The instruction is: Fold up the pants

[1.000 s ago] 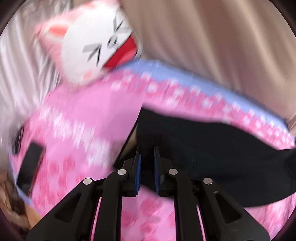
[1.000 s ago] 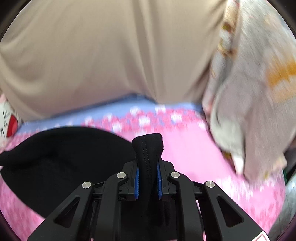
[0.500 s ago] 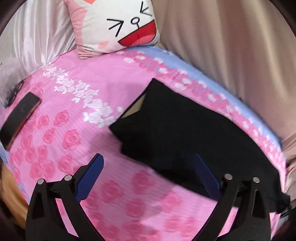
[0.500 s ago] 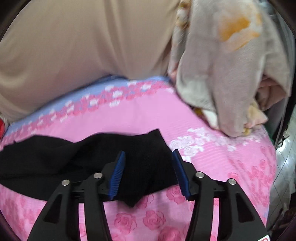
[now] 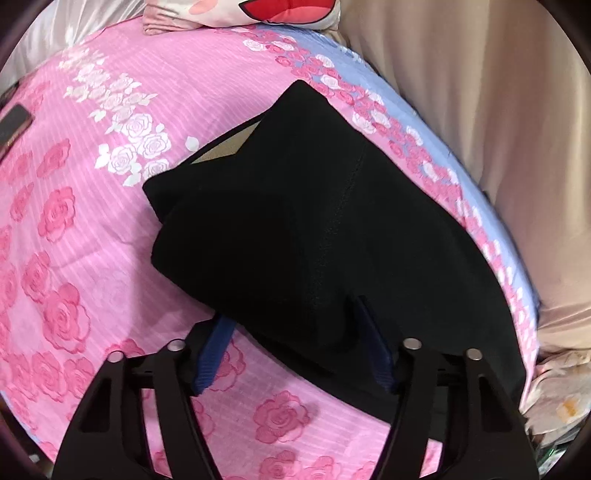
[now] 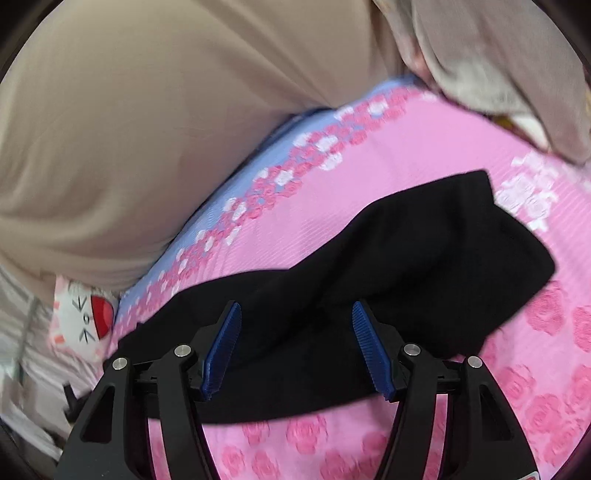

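Note:
The black pants (image 5: 314, 229) lie folded on a pink rose-print bedsheet (image 5: 74, 221). They also show in the right wrist view (image 6: 406, 266), stretched from lower left to upper right. My left gripper (image 5: 295, 350) is open and empty, its blue-padded fingers (image 5: 212, 354) spread over the near edge of the pants. My right gripper (image 6: 295, 350) is open and empty too, its fingers (image 6: 221, 350) hovering above the near edge of the pants.
A cat-face cushion (image 5: 258, 11) lies at the far end of the bed, also seen in the right wrist view (image 6: 85, 317). A beige curtain (image 6: 147, 110) hangs behind the bed. A dark phone (image 5: 13, 123) lies at the left. A grey blanket (image 6: 498, 55) is heaped at the right.
Both grippers were shut on the pants a second ago. They have opened and let the fabric drop onto the bed, and now hang over it.

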`<state>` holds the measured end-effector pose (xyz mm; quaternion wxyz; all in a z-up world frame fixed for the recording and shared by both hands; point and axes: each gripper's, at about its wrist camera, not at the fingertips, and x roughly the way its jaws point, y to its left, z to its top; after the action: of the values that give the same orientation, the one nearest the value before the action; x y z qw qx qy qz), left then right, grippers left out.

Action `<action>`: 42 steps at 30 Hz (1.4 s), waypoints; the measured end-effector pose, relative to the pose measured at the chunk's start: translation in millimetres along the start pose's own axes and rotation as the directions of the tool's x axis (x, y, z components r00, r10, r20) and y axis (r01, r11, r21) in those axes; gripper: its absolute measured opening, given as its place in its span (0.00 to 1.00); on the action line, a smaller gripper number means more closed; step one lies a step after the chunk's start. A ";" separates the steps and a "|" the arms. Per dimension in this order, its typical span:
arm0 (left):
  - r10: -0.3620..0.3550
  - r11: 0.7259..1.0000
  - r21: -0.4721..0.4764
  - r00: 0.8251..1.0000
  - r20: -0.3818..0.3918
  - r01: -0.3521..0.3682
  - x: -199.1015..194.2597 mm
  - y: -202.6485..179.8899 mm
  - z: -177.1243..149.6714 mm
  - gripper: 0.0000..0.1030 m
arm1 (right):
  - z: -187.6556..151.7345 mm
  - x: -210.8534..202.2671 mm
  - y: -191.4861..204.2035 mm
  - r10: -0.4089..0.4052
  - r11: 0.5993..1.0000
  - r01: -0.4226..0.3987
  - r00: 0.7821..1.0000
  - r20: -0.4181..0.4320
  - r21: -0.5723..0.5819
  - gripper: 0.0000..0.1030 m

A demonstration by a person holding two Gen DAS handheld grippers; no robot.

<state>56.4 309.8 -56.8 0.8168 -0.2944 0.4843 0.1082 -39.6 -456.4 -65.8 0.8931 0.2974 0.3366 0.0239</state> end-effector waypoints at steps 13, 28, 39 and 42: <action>0.064 0.994 0.096 0.997 -0.050 -0.059 1.6 -2.7 2.4 0.37 | -14.6 -32.8 -17.3 -0.020 1.000 0.019 0.990 0.141 0.010 0.03; 0.043 0.987 0.157 0.991 -0.125 -0.023 -10.4 -7.6 24.0 0.19 | 7.3 -12.4 -47.6 -0.135 0.985 0.119 0.982 0.130 0.128 0.07; 0.134 0.975 0.197 0.982 -0.134 -0.106 -11.9 10.4 33.4 0.25 | -9.4 -67.9 -49.4 -0.119 0.993 0.110 0.962 0.247 0.048 0.15; 0.161 0.970 0.202 0.979 -0.129 -0.133 -8.1 12.5 23.9 0.30 | -41.8 -48.5 -89.4 -0.238 0.965 0.221 0.964 0.120 0.139 0.39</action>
<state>63.8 334.7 -46.1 0.7939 -0.1844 0.5708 0.0995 -116.9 -520.2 -111.1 0.8905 0.3122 0.3080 -0.1210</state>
